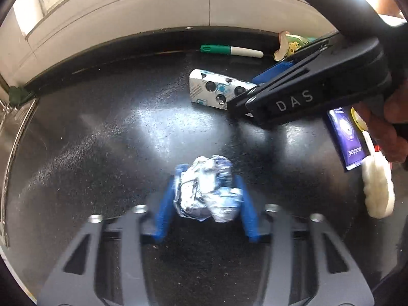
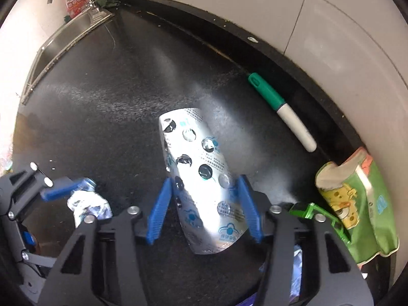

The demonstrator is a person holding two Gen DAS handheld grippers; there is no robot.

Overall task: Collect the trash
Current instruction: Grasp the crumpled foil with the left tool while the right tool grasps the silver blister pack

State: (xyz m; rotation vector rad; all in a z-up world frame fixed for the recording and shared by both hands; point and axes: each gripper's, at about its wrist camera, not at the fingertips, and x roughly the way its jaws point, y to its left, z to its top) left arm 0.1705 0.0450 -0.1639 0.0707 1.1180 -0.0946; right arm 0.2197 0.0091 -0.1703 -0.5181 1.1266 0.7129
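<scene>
- Left wrist view: the left gripper squeezes a crumpled wrapper ball on the black counter.
- The right gripper has its blue fingers tight on an empty pill sheet, beside a green marker.

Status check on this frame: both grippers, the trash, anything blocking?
Left gripper shut on crumpled wrapper. Right gripper closed around empty blister pack. Marker and tissue pack lie clear.

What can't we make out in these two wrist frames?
- Left view: blister pack, right end hidden by right tool.
- Left view: wrapper motion-blurred; pad contact unclear.
- Right view: pack's near end hidden behind the tool frame.
- Right view: bottle label too small.
</scene>
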